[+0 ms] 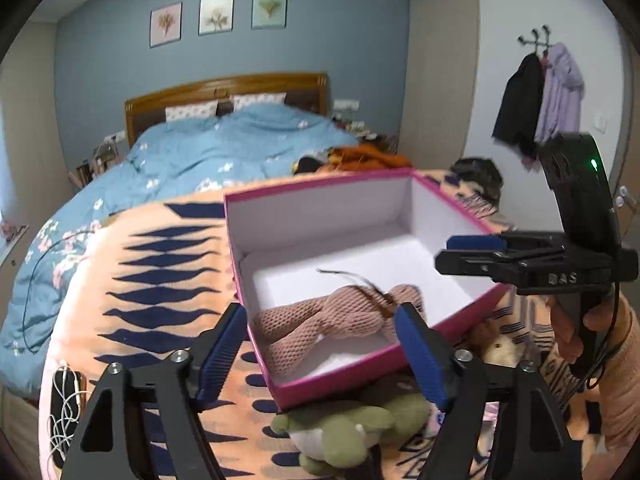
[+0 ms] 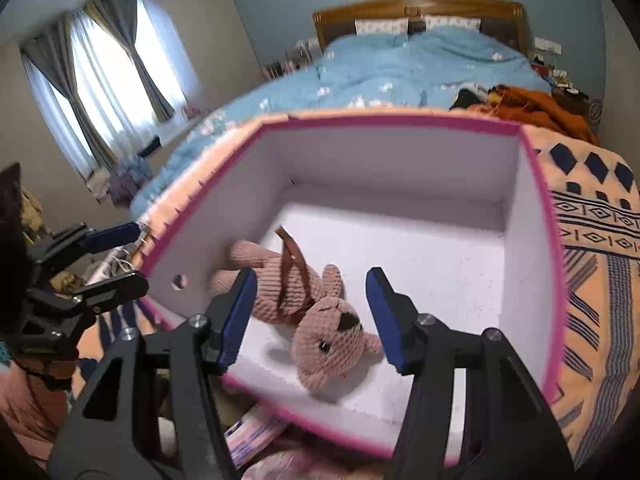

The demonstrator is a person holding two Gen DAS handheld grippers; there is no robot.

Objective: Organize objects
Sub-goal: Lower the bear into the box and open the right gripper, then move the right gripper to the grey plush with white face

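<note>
With the pink knitted bear [image 2: 320,312] lying face-up inside the pink-rimmed box [image 2: 400,120], near its front-left corner, my right tongs [image 2: 310,316] hang above it with jaws spread wide and nothing between the pads. From the left wrist view, my left tongs [image 1: 320,344] are likewise parted and empty, poised over the box's near edge.

The box sits on the orange patterned blanket [image 1: 160,280] at the foot of the bed. A green plush toy [image 1: 348,432] lies on the blanket just outside the box's near wall, below my left tongs.

Judgement: one item is stowed; the green plush looks like the next candidate.

Notes for doing it well:
- Descend with the left tongs clear of the box wall, so the box is not nudged.
- Close on the plush's bulk, not a limb; soft filling will compress and may slip.
- Keep the right tongs out of the path; both sit close over the box.
- Mind the bear's brown strap [image 2: 292,268], which could snag.
</note>
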